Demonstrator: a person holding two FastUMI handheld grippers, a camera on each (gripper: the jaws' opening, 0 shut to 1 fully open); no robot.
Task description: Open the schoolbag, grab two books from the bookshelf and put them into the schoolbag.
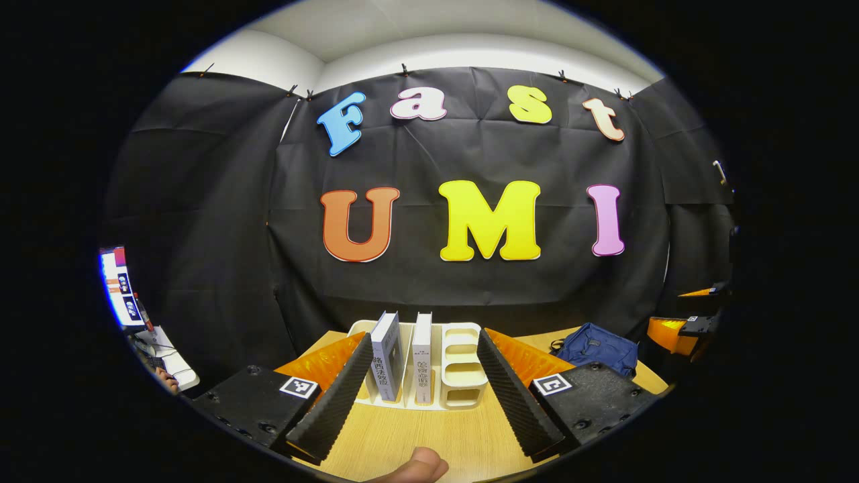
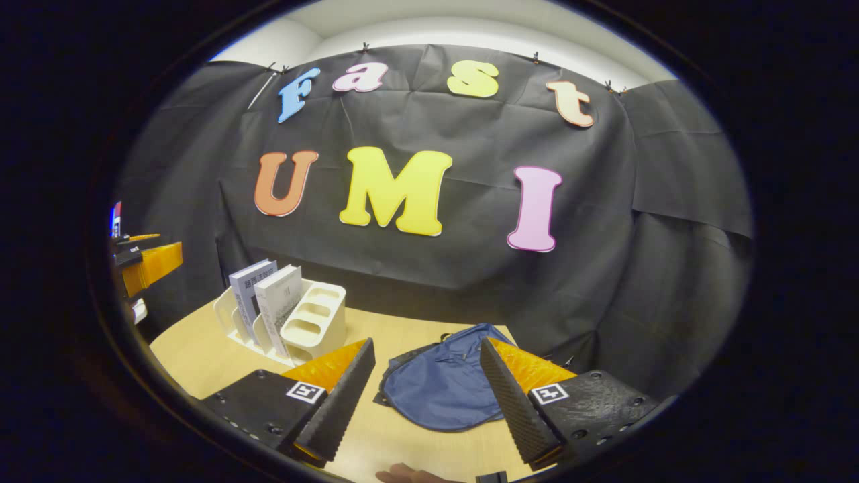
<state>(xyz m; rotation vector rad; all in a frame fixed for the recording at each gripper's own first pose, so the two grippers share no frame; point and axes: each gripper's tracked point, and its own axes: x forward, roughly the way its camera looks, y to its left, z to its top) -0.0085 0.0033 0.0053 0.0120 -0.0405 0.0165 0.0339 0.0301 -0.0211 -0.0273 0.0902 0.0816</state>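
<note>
Two books stand upright in a white desktop bookshelf (image 1: 460, 365): a grey one (image 1: 387, 355) and a white one (image 1: 421, 357). My left gripper (image 1: 424, 396) is open and faces them from a short way off, holding nothing. The blue schoolbag (image 1: 596, 347) lies flat on the table to the right of the shelf. In the right gripper view the schoolbag (image 2: 443, 382) lies closed just beyond my open right gripper (image 2: 424, 397), between its fingers' lines. The bookshelf (image 2: 312, 322) and the books (image 2: 268, 298) stand at the left there.
The wooden table (image 1: 429, 436) has a rounded front edge. The other gripper (image 1: 681, 332) shows orange at the right edge of the left gripper view. A screen and desk clutter (image 1: 127, 295) sit at the far left. A fingertip (image 1: 419, 466) shows at the bottom.
</note>
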